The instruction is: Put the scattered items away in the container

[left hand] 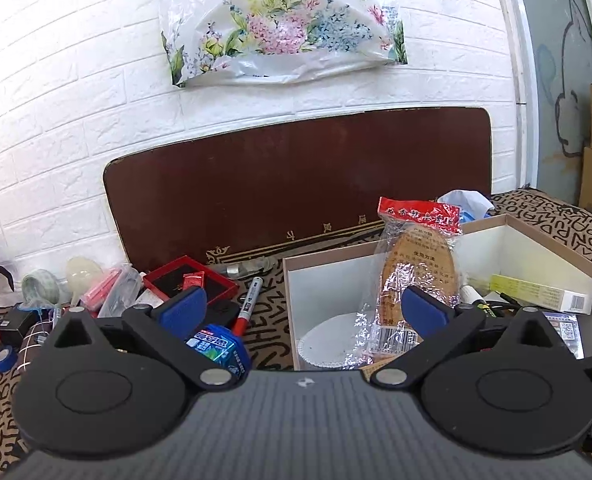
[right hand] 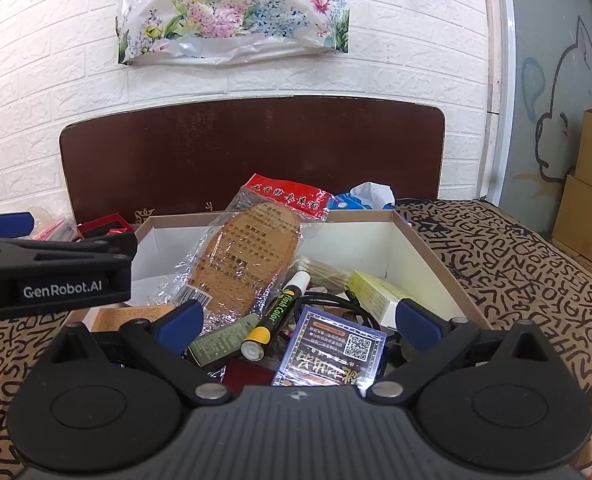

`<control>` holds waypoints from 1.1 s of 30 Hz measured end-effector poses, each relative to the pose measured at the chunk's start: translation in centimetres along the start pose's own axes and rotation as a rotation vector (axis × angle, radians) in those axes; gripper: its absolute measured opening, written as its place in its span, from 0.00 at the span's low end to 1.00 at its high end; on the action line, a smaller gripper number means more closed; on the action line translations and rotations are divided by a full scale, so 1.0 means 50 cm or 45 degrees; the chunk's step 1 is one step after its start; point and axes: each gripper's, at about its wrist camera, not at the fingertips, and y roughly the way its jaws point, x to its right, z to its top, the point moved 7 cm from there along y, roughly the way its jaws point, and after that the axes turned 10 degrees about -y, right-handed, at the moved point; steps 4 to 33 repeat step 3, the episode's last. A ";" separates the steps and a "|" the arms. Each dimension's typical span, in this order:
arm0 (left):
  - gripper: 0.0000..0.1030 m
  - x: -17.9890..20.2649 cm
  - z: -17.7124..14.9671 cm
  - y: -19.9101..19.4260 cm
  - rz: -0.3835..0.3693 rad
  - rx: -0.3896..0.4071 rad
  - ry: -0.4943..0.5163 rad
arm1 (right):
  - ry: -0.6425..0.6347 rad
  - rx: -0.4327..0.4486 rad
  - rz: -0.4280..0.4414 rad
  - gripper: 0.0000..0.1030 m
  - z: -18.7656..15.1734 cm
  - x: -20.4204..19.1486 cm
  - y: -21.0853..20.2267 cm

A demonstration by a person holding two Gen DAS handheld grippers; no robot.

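White brick wall and a brown board back a cloth printed with black letters (right hand: pixel 516 264), where the work sits. Left gripper (left hand: pixel 302 308) hangs with its jaws spread wide and nothing between them, over the near-left corner of the box (left hand: pixel 552 240); the right gripper (right hand: pixel 298 320) is likewise released and empty, above the box's near edge.

Just ahead of the left gripper's right finger, the bagged insole (left hand: pixel 412 280) stands tilted inside the box, its red header above the rim. It looks loosely propped, so a brush from either finger could tip it out over the wall.

Under the right gripper lie a yellow-capped marker (right hand: pixel 275 316), a blue card pack (right hand: pixel 332 352) and a black cable (right hand: pixel 336 304); a low sweep could snag that cable and drag things out.

Left of the left gripper, the red-capped marker (left hand: pixel 247 304), a blue-green packet (left hand: pixel 211 346) and a red tray (left hand: pixel 187 280) wait outside the box. Crowded together, they invite a grab that catches two at once.
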 end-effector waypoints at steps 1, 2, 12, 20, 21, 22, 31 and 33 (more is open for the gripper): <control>1.00 -0.001 -0.001 0.001 0.001 -0.005 -0.002 | 0.000 0.000 -0.001 1.00 0.000 0.000 0.000; 1.00 -0.002 -0.001 0.001 0.001 -0.007 -0.004 | 0.000 0.000 -0.003 1.00 -0.001 0.000 0.000; 1.00 -0.002 -0.002 0.001 0.000 -0.009 -0.007 | -0.001 -0.001 -0.003 1.00 -0.001 0.000 0.000; 1.00 -0.002 -0.002 0.001 0.000 -0.009 -0.007 | -0.001 -0.001 -0.003 1.00 -0.001 0.000 0.000; 1.00 -0.002 -0.002 0.001 0.000 -0.009 -0.007 | -0.001 -0.001 -0.003 1.00 -0.001 0.000 0.000; 1.00 -0.002 -0.002 0.001 0.000 -0.009 -0.007 | -0.001 -0.001 -0.003 1.00 -0.001 0.000 0.000; 1.00 -0.002 -0.002 0.001 0.000 -0.009 -0.007 | -0.001 -0.001 -0.003 1.00 -0.001 0.000 0.000; 1.00 -0.002 -0.002 0.001 0.000 -0.009 -0.007 | -0.001 -0.001 -0.003 1.00 -0.001 0.000 0.000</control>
